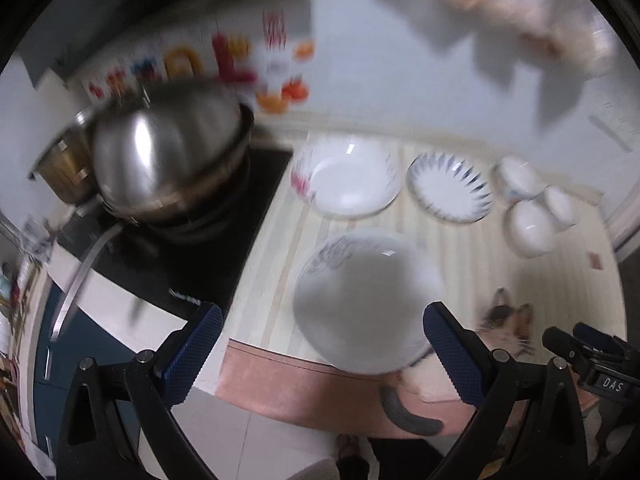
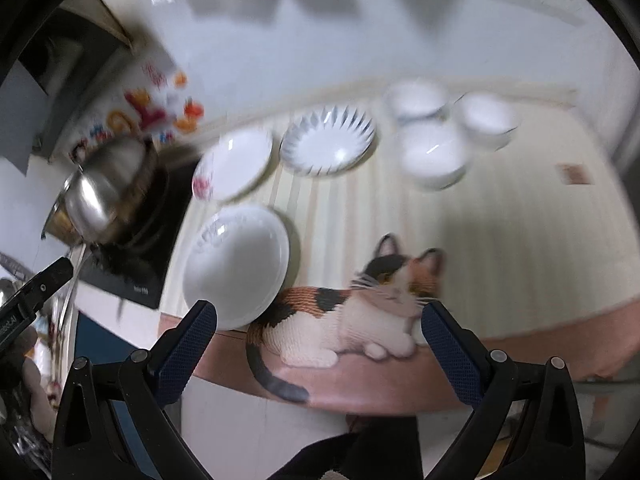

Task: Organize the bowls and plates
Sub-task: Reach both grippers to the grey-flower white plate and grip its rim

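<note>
Three white plates lie on a striped tablecloth. The nearest plate (image 1: 360,300) (image 2: 238,266) sits at the table's front edge. Behind it is a plate with red flowers (image 1: 346,180) (image 2: 232,164), and to its right a plate with a blue ray pattern (image 1: 448,188) (image 2: 328,140). Three small white bowls (image 1: 530,208) (image 2: 434,156) cluster at the right. My left gripper (image 1: 324,356) is open and empty, just above and in front of the nearest plate. My right gripper (image 2: 318,352) is open and empty, over the table's front edge.
A steel pot with a domed lid (image 1: 168,152) (image 2: 104,192) stands on a black cooktop (image 1: 224,248) to the left. A calico cat picture (image 2: 360,308) decorates the cloth's pink front border. The other gripper (image 1: 592,360) shows at the right. A wall rises behind the table.
</note>
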`<state>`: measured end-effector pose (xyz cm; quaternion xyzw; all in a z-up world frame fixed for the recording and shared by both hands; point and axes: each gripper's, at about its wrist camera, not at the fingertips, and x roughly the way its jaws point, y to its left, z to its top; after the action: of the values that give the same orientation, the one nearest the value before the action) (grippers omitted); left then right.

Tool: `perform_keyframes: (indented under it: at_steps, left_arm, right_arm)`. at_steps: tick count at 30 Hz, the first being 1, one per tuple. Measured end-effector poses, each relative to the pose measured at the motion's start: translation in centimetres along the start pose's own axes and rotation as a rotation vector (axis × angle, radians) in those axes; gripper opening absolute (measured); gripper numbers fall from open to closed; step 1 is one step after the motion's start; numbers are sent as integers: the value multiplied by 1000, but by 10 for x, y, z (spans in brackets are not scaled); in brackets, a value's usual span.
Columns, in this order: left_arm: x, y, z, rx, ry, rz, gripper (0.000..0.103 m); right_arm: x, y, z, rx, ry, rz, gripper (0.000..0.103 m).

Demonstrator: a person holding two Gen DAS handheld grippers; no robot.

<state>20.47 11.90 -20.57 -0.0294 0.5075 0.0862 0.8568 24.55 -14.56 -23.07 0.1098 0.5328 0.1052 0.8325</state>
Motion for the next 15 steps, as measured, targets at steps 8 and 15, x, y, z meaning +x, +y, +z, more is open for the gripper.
perform_keyframes:
  at_steps: [8,15]
  left_arm:
    - [137,25,16,-97,250,-37,103]
    - [195,38,10,-131,383,-93,76]
  right_arm:
    - [166,10,48,-75,211,89,99]
    - [246,30,66,-104,353,148,60]
